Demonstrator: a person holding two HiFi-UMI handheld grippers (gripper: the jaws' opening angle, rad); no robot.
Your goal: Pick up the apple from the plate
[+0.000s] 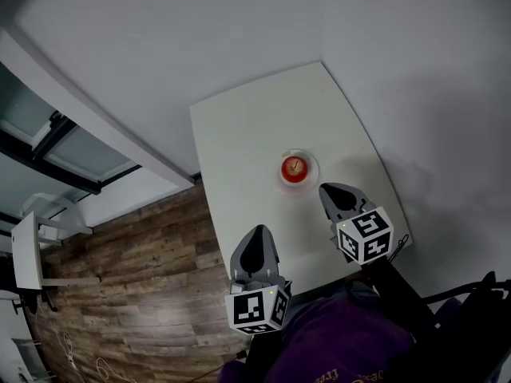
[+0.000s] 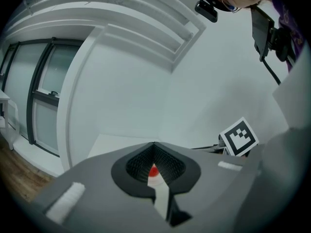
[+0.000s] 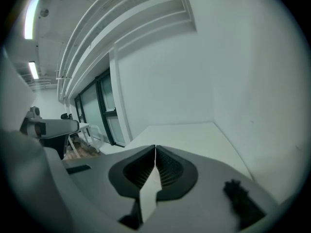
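Note:
A red apple (image 1: 294, 167) sits on a small clear plate (image 1: 312, 167) in the middle of the white table (image 1: 255, 134). My right gripper (image 1: 329, 188) hovers just to the near right of the plate, jaws shut with nothing between them; in the right gripper view (image 3: 155, 147) only bare tabletop lies ahead. My left gripper (image 1: 258, 231) is farther back over the table's near left part, also shut and empty. In the left gripper view (image 2: 154, 143) a sliver of the apple (image 2: 153, 170) shows through the gap behind the closed tips.
The table's left edge borders a wood floor (image 1: 144, 254). A white wall (image 1: 239, 30) runs behind the table, with dark-framed windows (image 1: 48, 150) at the left. A white stand (image 1: 28, 254) sits at the far left. The right gripper's marker cube (image 2: 239, 137) shows in the left gripper view.

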